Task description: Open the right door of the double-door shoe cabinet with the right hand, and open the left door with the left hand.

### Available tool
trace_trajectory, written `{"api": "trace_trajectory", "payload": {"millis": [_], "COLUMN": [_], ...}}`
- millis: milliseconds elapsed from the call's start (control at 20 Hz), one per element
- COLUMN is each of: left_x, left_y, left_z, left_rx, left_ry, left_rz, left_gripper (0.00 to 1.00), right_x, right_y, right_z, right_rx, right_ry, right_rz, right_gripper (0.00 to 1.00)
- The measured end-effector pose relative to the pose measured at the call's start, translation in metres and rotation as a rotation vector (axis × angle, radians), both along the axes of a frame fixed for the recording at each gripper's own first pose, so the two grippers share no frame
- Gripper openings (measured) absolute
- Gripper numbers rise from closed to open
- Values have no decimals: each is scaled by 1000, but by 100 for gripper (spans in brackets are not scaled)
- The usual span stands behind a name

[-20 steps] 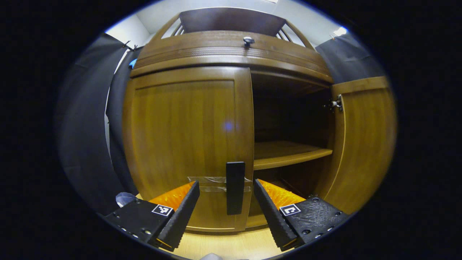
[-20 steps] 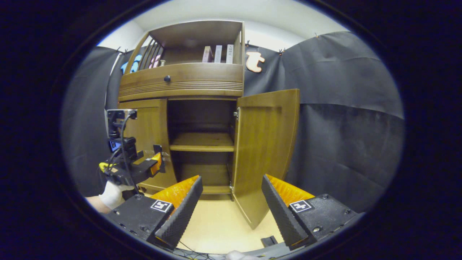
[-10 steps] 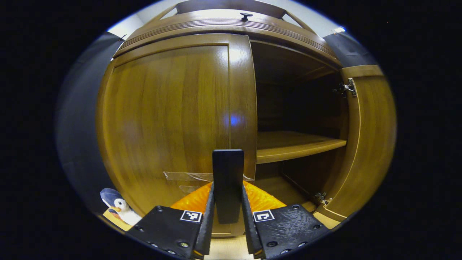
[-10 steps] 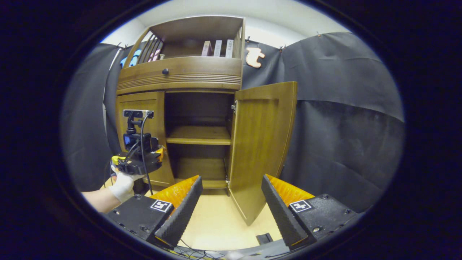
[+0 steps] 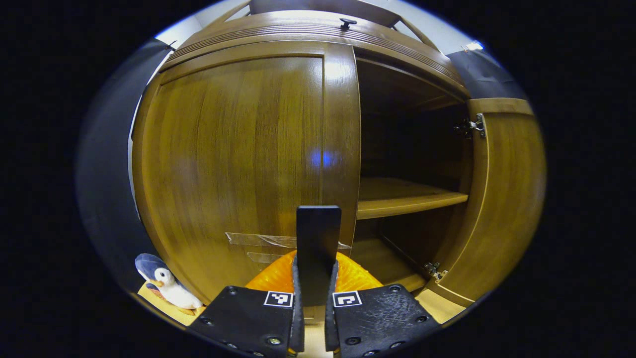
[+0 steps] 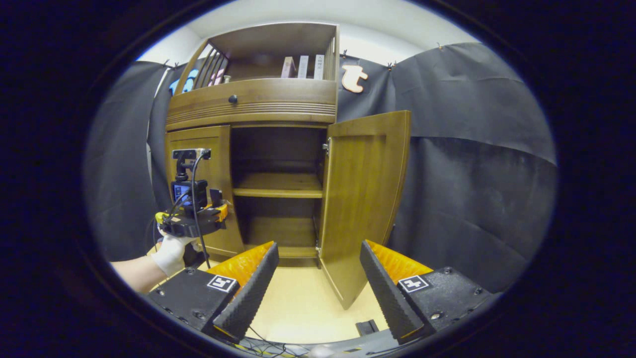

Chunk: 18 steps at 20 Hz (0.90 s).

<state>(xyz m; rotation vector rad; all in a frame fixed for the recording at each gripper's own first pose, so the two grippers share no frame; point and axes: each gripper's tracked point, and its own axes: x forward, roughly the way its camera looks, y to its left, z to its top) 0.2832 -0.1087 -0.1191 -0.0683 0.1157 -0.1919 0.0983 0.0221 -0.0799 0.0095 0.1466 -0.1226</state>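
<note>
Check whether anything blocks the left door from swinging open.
Nothing visible does. The left gripper is clamped on the left door's handle; the plush penguin sits beside the cabinet's left foot, possibly near the left door at full swing.

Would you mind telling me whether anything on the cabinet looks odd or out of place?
Yes: clear tape strips are stuck across the lower left door beside its handle, looking like a makeshift fix. A toy penguin sits on the floor by the cabinet's left corner.

Your left gripper [image 5: 313,288] hides the lower end of the door handle [image 5: 318,238]; the penguin toy [image 5: 166,288] at 8 o'clock is partly cut off; the top-shelf books [image 6: 302,66] are too small to read
</note>
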Motion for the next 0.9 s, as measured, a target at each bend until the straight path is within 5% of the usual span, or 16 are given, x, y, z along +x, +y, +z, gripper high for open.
{"api": "trace_trajectory", "payload": {"millis": [900], "left_x": [-109], "left_y": [43], "left_z": [-1], "left_rx": [3], "left_ry": [-24], "left_rz": [-69], "left_gripper": [15], "right_x": [-26], "right_y": [43], "right_z": [-12], "right_rx": [17], "right_ry": [4], "right_rz": [118], "right_gripper": [100]}}
